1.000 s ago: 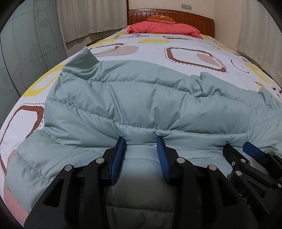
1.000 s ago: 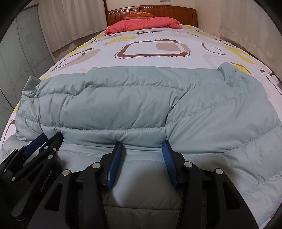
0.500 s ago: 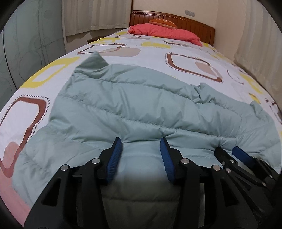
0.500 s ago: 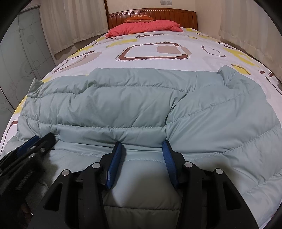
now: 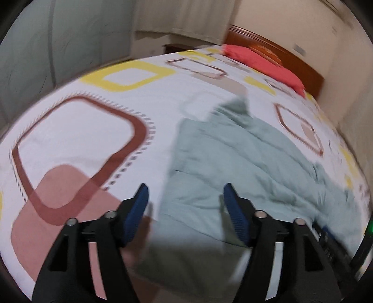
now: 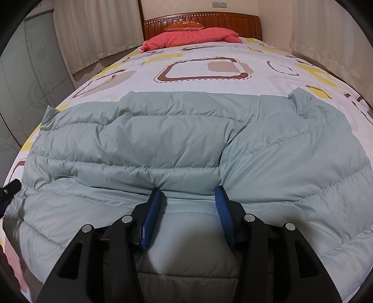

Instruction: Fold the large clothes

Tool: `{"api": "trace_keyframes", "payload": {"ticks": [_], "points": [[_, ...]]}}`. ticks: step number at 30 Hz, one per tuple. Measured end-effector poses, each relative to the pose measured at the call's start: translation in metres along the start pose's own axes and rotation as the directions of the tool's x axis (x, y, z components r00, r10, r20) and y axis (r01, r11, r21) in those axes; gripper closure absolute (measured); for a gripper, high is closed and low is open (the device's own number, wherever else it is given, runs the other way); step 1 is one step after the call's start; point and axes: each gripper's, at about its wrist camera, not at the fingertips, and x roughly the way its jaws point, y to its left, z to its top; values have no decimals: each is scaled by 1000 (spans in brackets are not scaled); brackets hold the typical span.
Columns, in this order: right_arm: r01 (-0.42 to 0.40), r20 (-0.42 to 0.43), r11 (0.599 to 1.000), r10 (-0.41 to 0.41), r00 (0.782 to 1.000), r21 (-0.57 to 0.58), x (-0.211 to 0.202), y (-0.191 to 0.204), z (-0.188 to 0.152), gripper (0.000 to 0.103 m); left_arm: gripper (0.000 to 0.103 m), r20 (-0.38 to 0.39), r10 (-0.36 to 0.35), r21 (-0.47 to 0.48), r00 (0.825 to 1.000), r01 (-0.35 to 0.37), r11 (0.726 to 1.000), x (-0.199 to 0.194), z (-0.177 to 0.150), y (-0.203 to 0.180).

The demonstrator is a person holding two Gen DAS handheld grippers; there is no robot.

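Observation:
A pale green quilted down jacket lies spread and folded across the near end of the bed; it also shows in the blurred left wrist view. My right gripper is open with its blue pads pressed against a fold of the jacket, the fabric between its jaws. My left gripper is open wide and empty above the jacket's left edge, where jacket meets bedsheet. A bit of the left gripper shows at the right wrist view's left edge.
The bed has a white sheet with brown and yellow squares. A red pillow lies at the wooden headboard. Curtains hang on both sides. A glass wardrobe door stands left.
My left gripper has let go, opened wider and swung left off the jacket towards its left edge. The right gripper has stayed at the fold.

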Motion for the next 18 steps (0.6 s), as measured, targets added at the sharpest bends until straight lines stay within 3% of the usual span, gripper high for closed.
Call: {"api": "trace_keyframes", "payload": {"ticks": [3, 6, 11, 14, 15, 16, 17, 18], "points": [[0, 0, 1000, 0, 1000, -1, 0, 0, 0, 54, 31, -78, -87, -161, 993, 73, 984, 15, 4, 29], [2, 1, 1000, -2, 1000, -2, 0, 0, 0, 54, 30, -121, -191, -252, 974, 156, 955, 28, 1, 44], [10, 5, 1000, -10, 1000, -8, -2, 1, 1, 54, 18, -118, -315, -263, 942, 277, 924, 39, 2, 39], [17, 13, 1000, -17, 1000, -13, -5, 2, 1, 53, 17, -129, -353, -244, 926, 316, 917, 47, 3, 30], [18, 15, 1000, -17, 1000, -12, -6, 2, 1, 52, 21, -125, -375, -236, 919, 339, 911, 46, 2, 27], [18, 17, 1000, -17, 1000, -11, -6, 2, 1, 51, 39, -133, -399, -240, 907, 361, 901, 48, 1, 23], [15, 20, 1000, -15, 1000, -9, -7, 2, 1, 50, 49, -150, -412, -246, 899, 369, 896, 51, -3, 19], [12, 20, 1000, -12, 1000, -7, -7, 1, 2, 49, 49, -156, -403, -244, 902, 360, 901, 53, -5, 16]]}}
